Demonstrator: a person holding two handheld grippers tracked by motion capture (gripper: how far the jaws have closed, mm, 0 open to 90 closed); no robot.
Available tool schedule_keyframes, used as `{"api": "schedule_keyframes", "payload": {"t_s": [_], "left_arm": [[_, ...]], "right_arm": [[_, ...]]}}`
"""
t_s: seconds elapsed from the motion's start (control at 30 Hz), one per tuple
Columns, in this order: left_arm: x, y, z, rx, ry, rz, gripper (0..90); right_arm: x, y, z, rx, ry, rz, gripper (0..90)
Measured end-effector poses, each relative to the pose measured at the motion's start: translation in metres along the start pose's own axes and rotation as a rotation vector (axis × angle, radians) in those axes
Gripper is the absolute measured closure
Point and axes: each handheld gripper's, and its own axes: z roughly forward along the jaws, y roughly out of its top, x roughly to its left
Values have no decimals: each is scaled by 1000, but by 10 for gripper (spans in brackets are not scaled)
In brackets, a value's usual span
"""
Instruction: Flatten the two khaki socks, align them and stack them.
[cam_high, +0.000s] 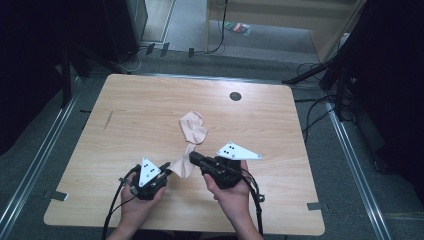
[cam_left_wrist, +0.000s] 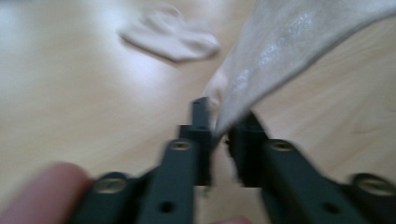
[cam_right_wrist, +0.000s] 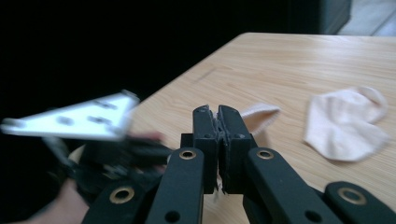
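Two pale pink socks are on the wooden table (cam_high: 150, 100). One sock (cam_high: 193, 128) lies crumpled near the middle. The other sock (cam_high: 184, 164) is stretched between my two grippers, just above the table. My left gripper (cam_high: 167, 168) is shut on its lower end; in the left gripper view the fabric (cam_left_wrist: 285, 51) runs up and to the right from the pinching jaws of that gripper (cam_left_wrist: 217, 128). My right gripper (cam_high: 192, 157) is shut on the upper part of the same sock, and its ribbed cuff (cam_right_wrist: 259, 116) pokes out beyond the closed jaws of this gripper (cam_right_wrist: 218, 116).
A small dark round hole (cam_high: 235, 96) marks the table's far side. Cables and dark stands ring the table on the floor. The lying sock (cam_right_wrist: 345, 123) is to the right of my right gripper's jaws. The left gripper's grey plate (cam_right_wrist: 79, 119) is close by.
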Motion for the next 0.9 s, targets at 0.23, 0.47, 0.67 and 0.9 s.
{"api": "schedule_keyframes", "payload": {"t_s": [0.23, 0.47, 0.67, 0.9], "left_arm": [[-7, -7, 4, 93, 79, 256, 900], [-15, -14, 17, 192, -189, 218, 633], [10, -6, 9, 58, -298, 25, 315], [33, -7, 27, 97, -195, -187, 535]], "right_arm": [[-41, -30, 8, 158, -148, 1, 891], [-73, -64, 18, 333, -238, 0, 872], [-86, -57, 1, 196, -312, 63, 571], [-84, -66, -3, 231, -298, 102, 555]]}}
